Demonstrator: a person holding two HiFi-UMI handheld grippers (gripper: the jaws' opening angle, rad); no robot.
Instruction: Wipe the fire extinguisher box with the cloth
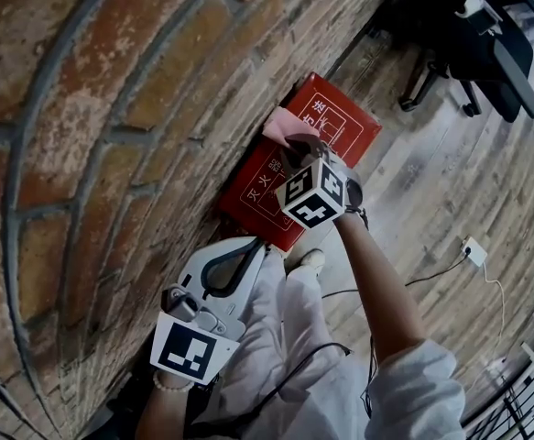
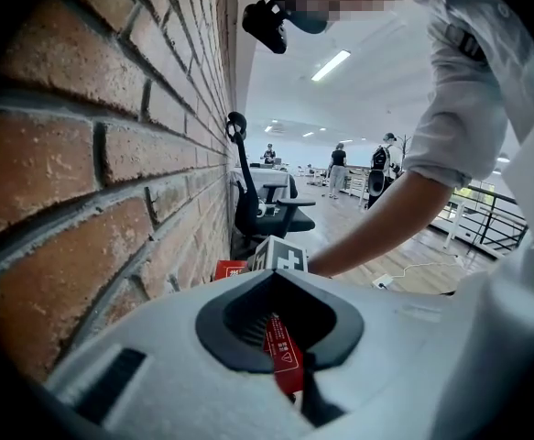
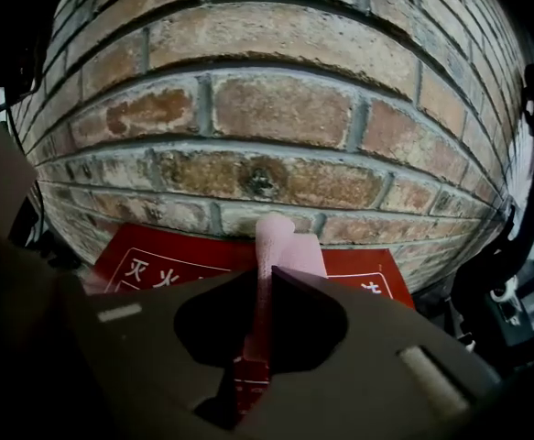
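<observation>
- Because it sits low against the brick wall [image 1: 111, 108], the red fire extinguisher box [image 1: 351, 117] has to be wiped from above.
- The pink cloth [image 1: 283, 124] lies on the box's top, at its wall edge, ready to rub.
- The right gripper [image 1: 301, 145] is over the box and pinches the cloth tight.
- The left gripper [image 1: 256, 246] hangs back from the box, with its jaws together and nothing in them.

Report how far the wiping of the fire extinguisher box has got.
Done: the right gripper has the pink cloth clamped. In hand: the cloth rests on top of the red box, at the edge by the brick wall. Left: the remaining top; nothing visible shows what is wiped. The left gripper is shut, empty.
</observation>
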